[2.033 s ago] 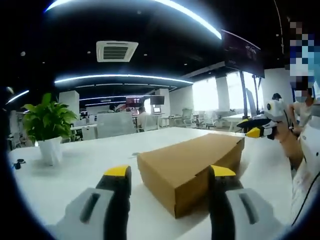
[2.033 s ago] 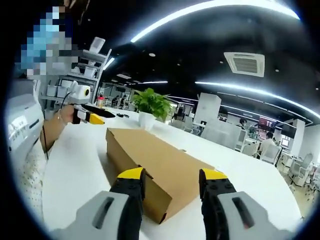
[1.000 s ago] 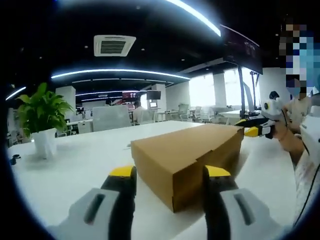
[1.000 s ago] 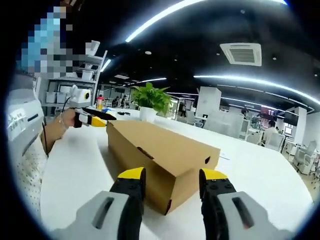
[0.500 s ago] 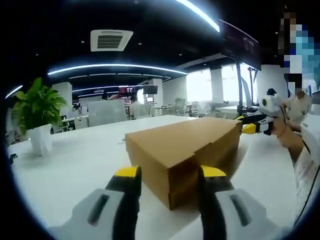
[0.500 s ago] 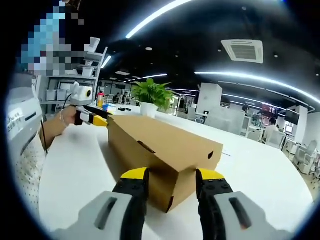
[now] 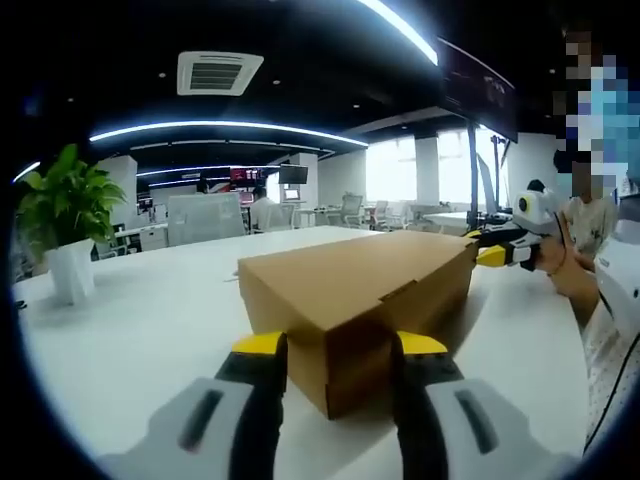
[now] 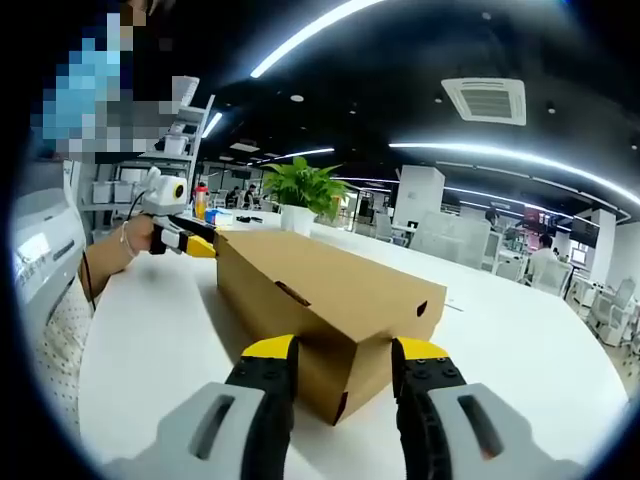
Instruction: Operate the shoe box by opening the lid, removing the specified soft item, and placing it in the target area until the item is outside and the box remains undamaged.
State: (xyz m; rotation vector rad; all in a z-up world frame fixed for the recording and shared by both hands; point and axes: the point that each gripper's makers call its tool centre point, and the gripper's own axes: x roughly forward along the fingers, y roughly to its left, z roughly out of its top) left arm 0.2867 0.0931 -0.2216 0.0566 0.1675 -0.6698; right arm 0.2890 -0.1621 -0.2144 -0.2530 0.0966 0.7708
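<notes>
Spreading away ahead of both grippers is a white table [image 7: 130,310], and on it lies the closed brown shoe box [image 7: 350,290], its lid down and flush. In the left gripper view, the left gripper [image 7: 338,348] has its yellow-tipped jaws spread apart on either side of the box's nearest corner, close to the cardboard, though whether they touch it is hard to judge at this angle. In the right gripper view, the right gripper [image 8: 345,350] stands the same way at the opposite end, jaws parted around the near corner of the box, which runs away from it toward the far left. There the left gripper shows again, held in a hand [image 8: 135,240] just beside the box's far end. From the left gripper view, the right gripper appears at the far right end of the box. A potted plant [image 7: 62,225] stands on the table, well to the left of the left gripper's jaws.
</notes>
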